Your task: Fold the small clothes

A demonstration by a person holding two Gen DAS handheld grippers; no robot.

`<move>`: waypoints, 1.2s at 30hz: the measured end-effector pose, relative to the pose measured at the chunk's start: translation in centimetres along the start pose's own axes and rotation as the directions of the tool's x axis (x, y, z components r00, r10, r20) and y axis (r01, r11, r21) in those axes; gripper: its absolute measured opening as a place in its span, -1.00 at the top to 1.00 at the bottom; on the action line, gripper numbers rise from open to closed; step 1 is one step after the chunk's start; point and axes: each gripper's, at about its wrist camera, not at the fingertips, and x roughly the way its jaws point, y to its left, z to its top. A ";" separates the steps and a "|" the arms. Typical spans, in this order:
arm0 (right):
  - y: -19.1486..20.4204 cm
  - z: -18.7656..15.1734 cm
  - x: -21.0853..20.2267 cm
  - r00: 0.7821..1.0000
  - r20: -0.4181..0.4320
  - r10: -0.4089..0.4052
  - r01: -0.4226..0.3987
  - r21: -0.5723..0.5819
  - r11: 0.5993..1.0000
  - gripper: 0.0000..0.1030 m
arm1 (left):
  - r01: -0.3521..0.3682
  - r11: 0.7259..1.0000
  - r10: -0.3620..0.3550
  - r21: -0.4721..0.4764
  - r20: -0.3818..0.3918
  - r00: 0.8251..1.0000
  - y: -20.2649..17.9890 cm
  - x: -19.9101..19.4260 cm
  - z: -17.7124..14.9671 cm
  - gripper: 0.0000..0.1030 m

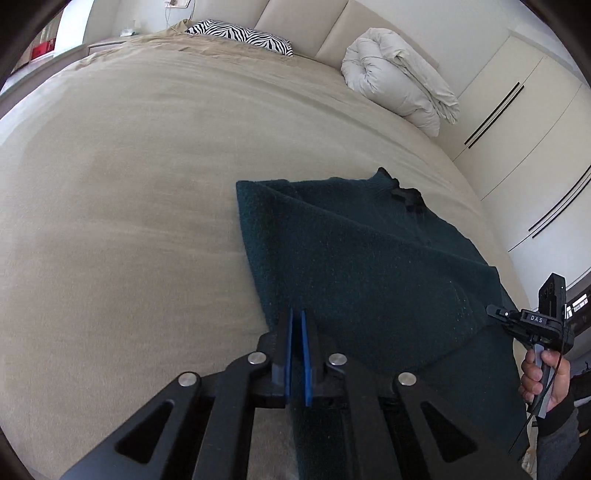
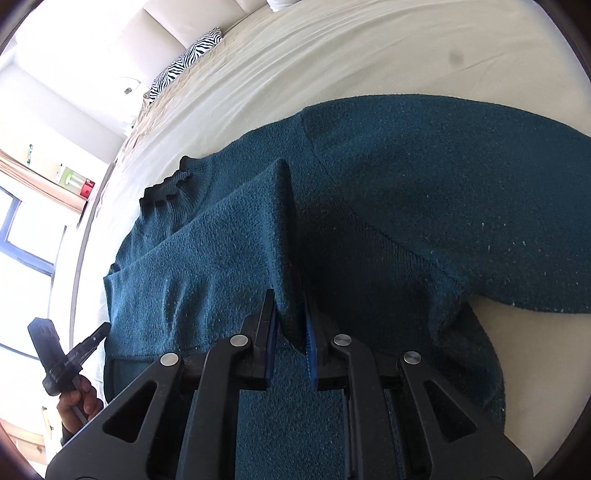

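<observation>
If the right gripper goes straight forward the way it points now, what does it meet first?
The right gripper is already closed on a raised fold of the dark green sweater. Straight ahead it would probably push into more of that sweater, then the beige bed cover beyond; the depth is unclear.

Around me, a wide bed under a beige cover meets a padded cream headboard; a zebra pillow, rolled duvet, white wardrobes, bright window.
</observation>
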 end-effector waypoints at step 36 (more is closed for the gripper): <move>-34.2 -6.3 -19.9 0.845 0.507 -0.172 -0.301 0.715 0.631 0.83 | 0.092 0.995 -0.092 -0.031 -0.001 0.996 -11.8 -3.4 -9.6 0.02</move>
